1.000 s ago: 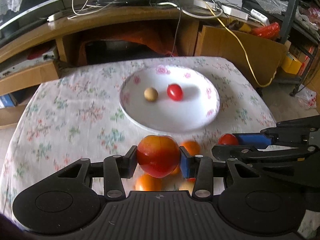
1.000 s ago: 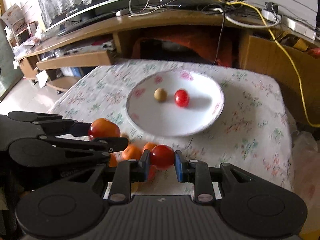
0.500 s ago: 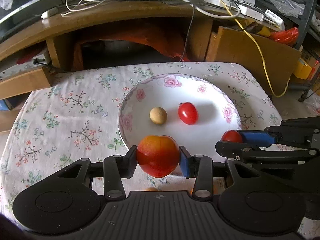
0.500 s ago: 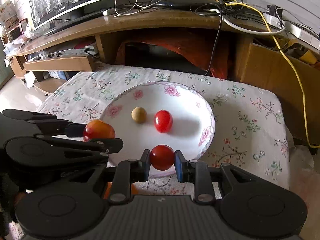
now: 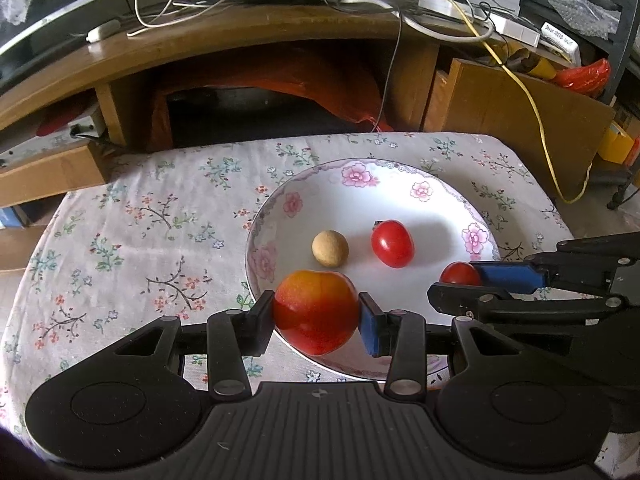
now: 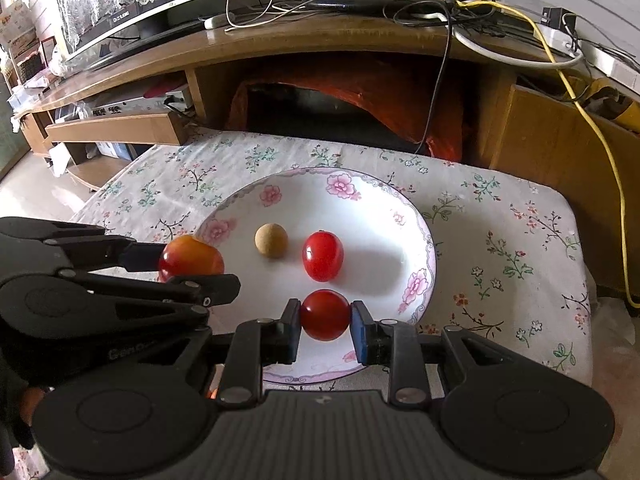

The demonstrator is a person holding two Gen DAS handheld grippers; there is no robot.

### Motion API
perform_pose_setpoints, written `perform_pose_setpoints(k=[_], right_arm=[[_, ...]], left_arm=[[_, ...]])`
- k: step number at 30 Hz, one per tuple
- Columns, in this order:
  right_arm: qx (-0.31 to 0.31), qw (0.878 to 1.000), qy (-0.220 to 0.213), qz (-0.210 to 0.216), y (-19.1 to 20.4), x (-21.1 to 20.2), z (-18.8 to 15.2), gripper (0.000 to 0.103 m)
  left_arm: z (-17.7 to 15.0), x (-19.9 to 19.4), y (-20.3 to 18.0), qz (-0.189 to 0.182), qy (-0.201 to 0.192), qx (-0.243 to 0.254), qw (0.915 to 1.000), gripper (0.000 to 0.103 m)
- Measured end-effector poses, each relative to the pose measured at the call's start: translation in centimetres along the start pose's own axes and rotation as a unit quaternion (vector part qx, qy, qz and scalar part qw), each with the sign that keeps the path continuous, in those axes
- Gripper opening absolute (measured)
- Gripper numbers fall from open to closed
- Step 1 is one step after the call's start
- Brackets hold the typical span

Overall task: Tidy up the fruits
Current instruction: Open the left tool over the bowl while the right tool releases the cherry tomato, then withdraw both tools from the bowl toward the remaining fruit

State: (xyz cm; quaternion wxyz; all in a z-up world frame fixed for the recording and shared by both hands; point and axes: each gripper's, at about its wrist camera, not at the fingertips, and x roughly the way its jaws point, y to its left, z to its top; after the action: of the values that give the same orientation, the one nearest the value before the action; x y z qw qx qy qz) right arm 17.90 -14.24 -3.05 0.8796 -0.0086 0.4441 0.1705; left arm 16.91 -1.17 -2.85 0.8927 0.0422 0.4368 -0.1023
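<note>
Floral tablecloth, cluttered desk behind. Left gripper clamps a peach, right gripper a tomato; both hover over the plate's near rim, lower centre of frame.

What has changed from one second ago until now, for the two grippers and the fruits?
Both grippers moved forward from the loose fruits on the tablecloth to over the white flowered plate. The left gripper still clamps the large red-orange fruit, and the right gripper the small red tomato. On the plate, the beige round fruit and oval red tomato stayed.
</note>
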Motion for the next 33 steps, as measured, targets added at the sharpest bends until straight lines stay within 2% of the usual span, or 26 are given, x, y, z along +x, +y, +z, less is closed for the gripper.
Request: perform_pose_setpoints(k=[12, 17, 33], right_arm=[[0.009, 1.0, -0.014, 0.002, -0.2, -0.8, 0.3, 0.03], [0.011, 1.0, -0.012, -0.01, -0.4, -0.9, 0.1, 0.03], [0.008, 1.0, -0.006, -0.007, -0.3, -1.2, -0.3, 0.03]], left_arm=[[0.2, -0.8, 0.1, -0.001, -0.015, -0.009, 0.9999, 0.054], [0.2, -1.5, 0.2, -0.008, -0.023, -0.01, 0.9997, 0.062], [-0.4, -2.1, 0.0, -0.008, -0.022, 0.001, 0.9997, 0.064]])
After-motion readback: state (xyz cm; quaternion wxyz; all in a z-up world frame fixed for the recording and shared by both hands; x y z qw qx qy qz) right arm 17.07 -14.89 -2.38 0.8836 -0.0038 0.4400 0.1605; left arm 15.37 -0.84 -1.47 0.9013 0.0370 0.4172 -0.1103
